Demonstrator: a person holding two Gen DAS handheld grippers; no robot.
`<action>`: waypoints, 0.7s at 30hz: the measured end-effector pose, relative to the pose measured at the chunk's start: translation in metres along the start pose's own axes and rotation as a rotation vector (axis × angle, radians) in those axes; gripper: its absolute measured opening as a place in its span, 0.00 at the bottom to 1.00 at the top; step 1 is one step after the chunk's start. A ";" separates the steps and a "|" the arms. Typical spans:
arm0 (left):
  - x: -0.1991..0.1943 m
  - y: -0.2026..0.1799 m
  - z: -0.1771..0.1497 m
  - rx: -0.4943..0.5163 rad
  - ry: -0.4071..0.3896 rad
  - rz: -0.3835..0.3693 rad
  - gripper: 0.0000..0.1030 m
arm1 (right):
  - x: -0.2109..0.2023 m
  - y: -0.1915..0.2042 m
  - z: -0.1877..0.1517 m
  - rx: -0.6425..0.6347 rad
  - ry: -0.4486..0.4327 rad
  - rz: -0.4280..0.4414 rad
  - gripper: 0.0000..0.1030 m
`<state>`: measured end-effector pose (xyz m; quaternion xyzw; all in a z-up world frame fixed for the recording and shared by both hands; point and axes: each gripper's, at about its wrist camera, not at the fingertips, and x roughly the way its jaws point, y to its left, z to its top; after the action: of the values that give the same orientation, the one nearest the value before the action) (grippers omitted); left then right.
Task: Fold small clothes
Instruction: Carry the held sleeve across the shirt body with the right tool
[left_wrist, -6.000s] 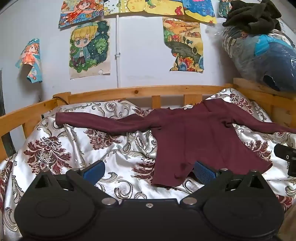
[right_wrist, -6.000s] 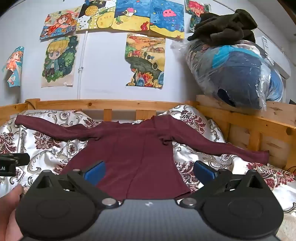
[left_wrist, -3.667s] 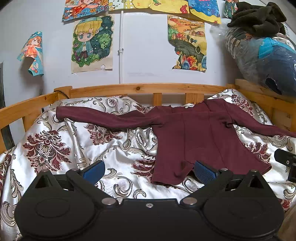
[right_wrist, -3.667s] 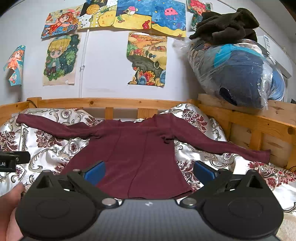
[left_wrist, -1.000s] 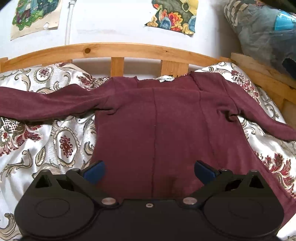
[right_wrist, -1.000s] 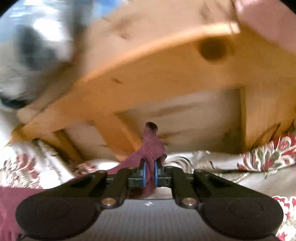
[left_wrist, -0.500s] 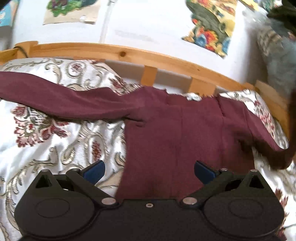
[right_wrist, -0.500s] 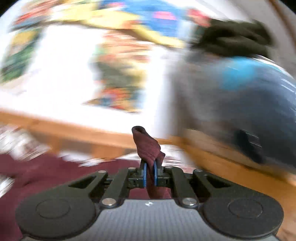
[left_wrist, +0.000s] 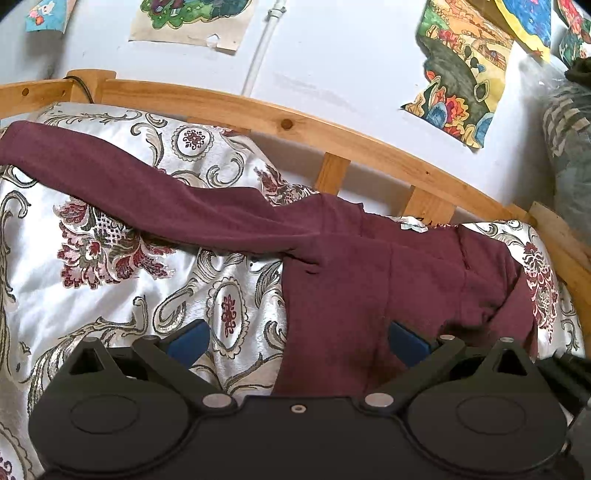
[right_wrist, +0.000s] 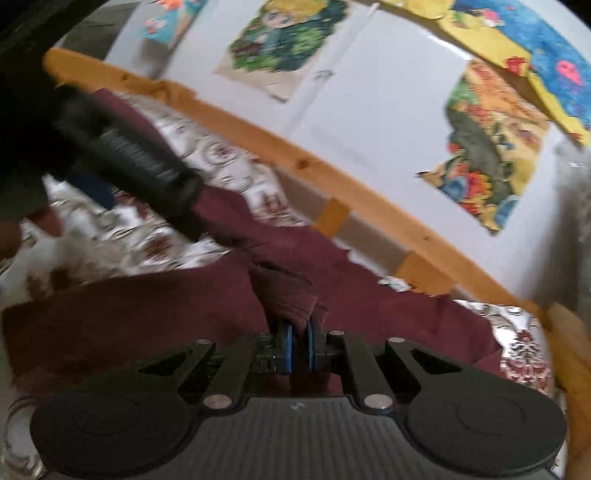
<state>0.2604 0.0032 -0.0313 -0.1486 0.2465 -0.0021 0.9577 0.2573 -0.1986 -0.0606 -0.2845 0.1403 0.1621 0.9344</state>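
Note:
A maroon long-sleeved top (left_wrist: 369, 280) lies flat on a floral bedspread (left_wrist: 110, 295). Its left sleeve (left_wrist: 129, 195) stretches out to the left. Its right sleeve (left_wrist: 517, 295) is folded in over the body. My left gripper (left_wrist: 298, 339) is open just above the top's lower left edge, with nothing between its blue pads (left_wrist: 188, 338). My right gripper (right_wrist: 298, 349) is shut on the right sleeve's cuff (right_wrist: 284, 291) and holds it over the body of the top (right_wrist: 147, 321). The black left gripper (right_wrist: 129, 147) shows blurred at the upper left of the right wrist view.
A wooden bed rail (left_wrist: 295, 122) runs along the back and down the right side (left_wrist: 561, 240). Posters (left_wrist: 461, 74) hang on the white wall behind it. A plastic-wrapped bundle (left_wrist: 569, 147) sits at the far right. Part of a hand (right_wrist: 14, 229) is at the left edge.
My right gripper swung from the bed's right rail leftward, carrying the sleeve cuff over the top's body. My left gripper rolled and shifted, staying open.

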 end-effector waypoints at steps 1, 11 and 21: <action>0.000 0.000 -0.001 0.001 -0.001 0.000 0.99 | -0.001 0.002 -0.001 -0.005 0.007 0.010 0.11; 0.005 -0.009 -0.007 0.014 0.011 -0.032 0.99 | -0.039 -0.026 -0.022 0.061 0.074 0.140 0.88; 0.034 -0.061 -0.018 0.118 0.043 -0.121 0.99 | -0.019 -0.162 -0.066 0.445 0.210 -0.210 0.72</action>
<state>0.2861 -0.0629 -0.0451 -0.1064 0.2571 -0.0777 0.9573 0.2906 -0.3681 -0.0281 -0.1003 0.2384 -0.0010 0.9660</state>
